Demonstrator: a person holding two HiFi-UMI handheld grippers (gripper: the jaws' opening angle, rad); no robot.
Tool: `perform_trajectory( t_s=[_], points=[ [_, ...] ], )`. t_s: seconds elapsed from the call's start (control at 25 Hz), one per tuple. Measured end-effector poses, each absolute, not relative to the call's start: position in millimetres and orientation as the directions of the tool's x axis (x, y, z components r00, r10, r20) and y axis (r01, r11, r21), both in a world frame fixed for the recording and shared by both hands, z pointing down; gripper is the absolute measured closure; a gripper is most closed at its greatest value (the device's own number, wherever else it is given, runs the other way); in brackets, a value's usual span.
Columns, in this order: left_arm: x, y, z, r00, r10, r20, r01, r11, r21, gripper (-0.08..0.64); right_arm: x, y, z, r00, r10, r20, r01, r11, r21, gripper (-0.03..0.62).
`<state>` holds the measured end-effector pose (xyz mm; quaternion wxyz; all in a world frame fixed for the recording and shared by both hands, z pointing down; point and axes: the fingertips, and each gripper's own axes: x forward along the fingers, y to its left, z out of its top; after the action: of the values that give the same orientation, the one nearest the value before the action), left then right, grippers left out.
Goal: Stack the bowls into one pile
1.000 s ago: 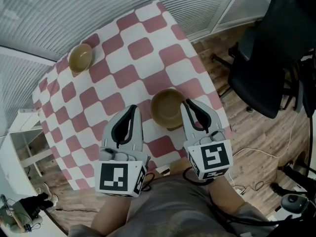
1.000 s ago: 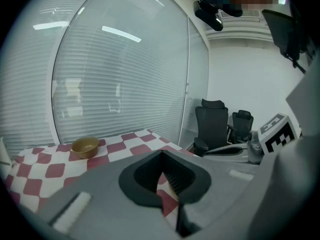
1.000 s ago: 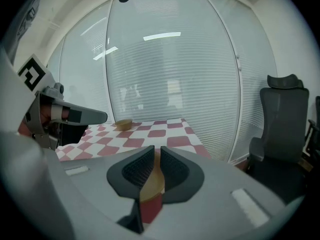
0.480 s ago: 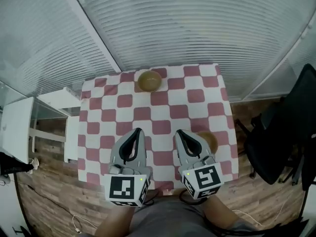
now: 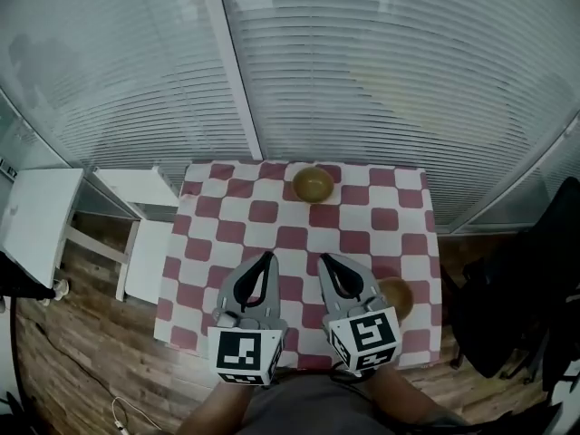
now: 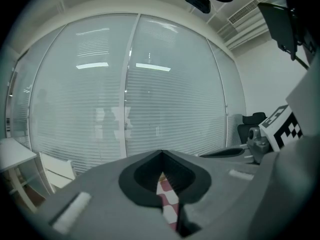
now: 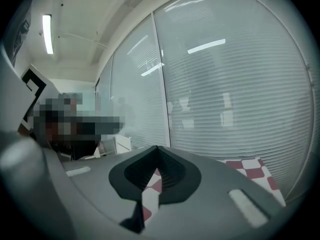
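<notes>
Drawn back toward the person, the left gripper (image 5: 268,261) and right gripper (image 5: 326,261) hover side by side, jaws closed tight on nothing. The near bowl (image 5: 399,295) sits just right of the right gripper; the far bowl (image 5: 313,184) rests by the far edge of the table (image 5: 272,211).

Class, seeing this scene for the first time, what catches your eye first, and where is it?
The red-and-white checked table stands out mid-frame in the head view. Two brown bowls sit apart on it: the far bowl at the back edge, the near bowl near the front right corner. Nearest the camera, the left gripper and the right gripper hang side by side, both shut and empty.
</notes>
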<state>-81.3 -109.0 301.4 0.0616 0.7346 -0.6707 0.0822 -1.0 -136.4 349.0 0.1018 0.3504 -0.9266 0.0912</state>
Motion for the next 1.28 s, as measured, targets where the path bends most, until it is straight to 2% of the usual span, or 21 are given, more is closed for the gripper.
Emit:
perform_trajectory(
  t_s=[0.24, 0.48, 0.84, 1.04, 1.28],
  points=[
    [-87, -128, 302, 0.119, -0.97, 0.212, -0.993, -0.122, 0.0, 0.56, -10, -167, 332, -0.711, -0.657, 0.252, -0.687, 0.724, -0.051, 0.566],
    [-104, -157, 308, 0.134, -0.968, 0.214, -0.991, -0.134, 0.013, 0.56, -20, -224, 295, -0.682, -0.704, 0.199, -0.716, 0.698, 0.015, 0.565],
    [-129, -194, 312, 0.133, -0.967, 0.217, -0.991, -0.135, 0.008, 0.56, -18, -301, 267, -0.595, -0.788, 0.16, -0.795, 0.606, 0.023, 0.565],
    [-137, -210, 331, 0.141, -0.958, 0.25, -0.99, -0.138, 0.03, 0.56, -15, -326, 297, -0.556, -0.805, 0.206, -0.823, 0.568, -0.001, 0.563],
    [-137, -223, 361, 0.171, -0.932, 0.32, -0.984, -0.148, 0.095, 0.56, -16, -343, 365, -0.522, -0.786, 0.33, -0.84, 0.542, -0.038, 0.54]
  ],
)
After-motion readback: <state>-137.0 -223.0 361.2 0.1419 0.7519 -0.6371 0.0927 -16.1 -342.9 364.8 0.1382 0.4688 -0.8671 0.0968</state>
